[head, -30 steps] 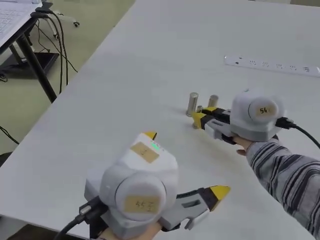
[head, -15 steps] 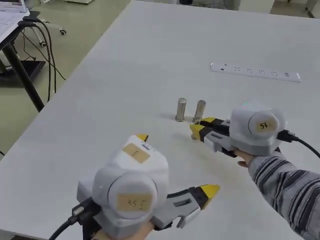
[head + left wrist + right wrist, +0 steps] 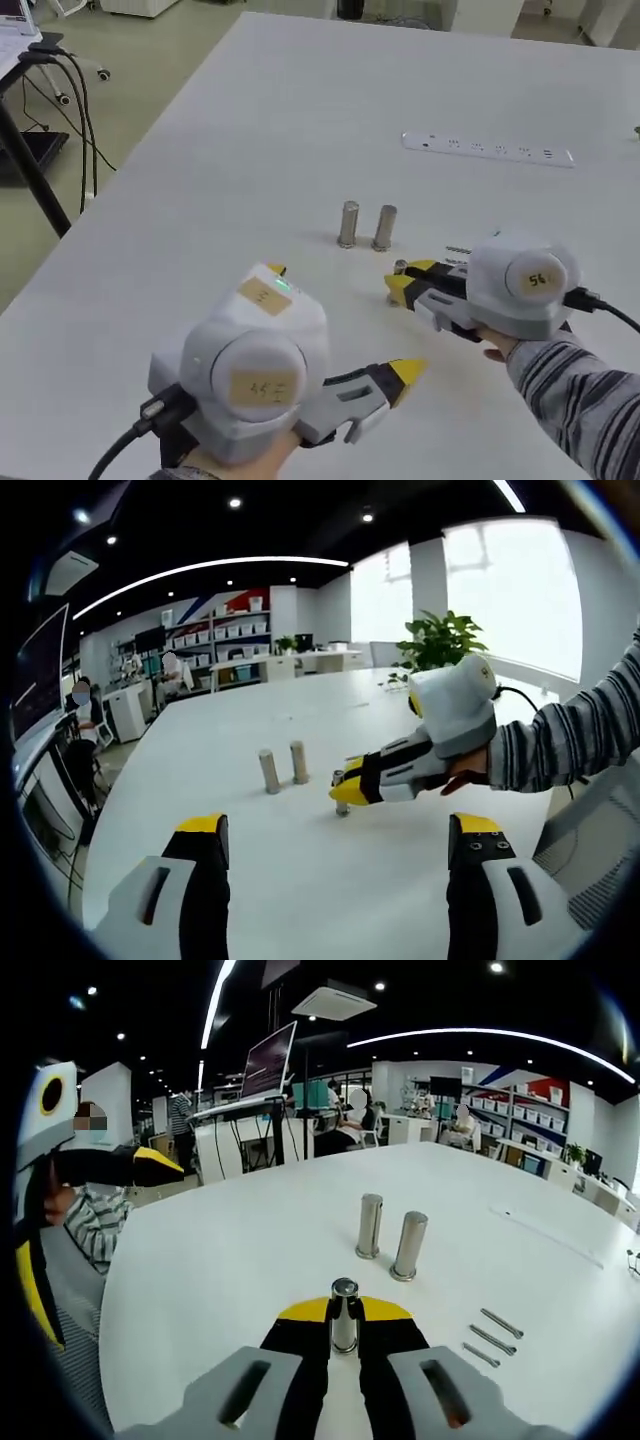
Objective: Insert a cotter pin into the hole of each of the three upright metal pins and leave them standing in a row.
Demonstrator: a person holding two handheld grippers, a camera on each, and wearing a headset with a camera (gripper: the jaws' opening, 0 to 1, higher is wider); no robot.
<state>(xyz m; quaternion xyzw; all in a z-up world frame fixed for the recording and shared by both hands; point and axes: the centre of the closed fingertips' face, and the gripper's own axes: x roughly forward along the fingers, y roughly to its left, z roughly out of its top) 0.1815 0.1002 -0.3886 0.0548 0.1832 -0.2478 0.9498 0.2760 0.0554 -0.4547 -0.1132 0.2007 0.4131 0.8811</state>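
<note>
White table (image 3: 250,120): right gripper (image 3: 405,279) clamped on upright pin (image 3: 344,1312), near two standing pins (image 3: 370,1225); left gripper (image 3: 337,830) jaws apart, empty; cotter pins (image 3: 495,1336) lie nearby.

Head view looks steeply down over the desk (image 3: 250,120); both gripper views skim low and close, sharing the upright pins (image 3: 348,224) around twelve o'clock.

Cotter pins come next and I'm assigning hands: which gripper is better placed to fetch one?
Probably the left gripper: its jaws stand open and empty, while the right gripper is shut on the third metal pin. The cotter pins lie beside the right gripper, so the left must reach across.
</note>
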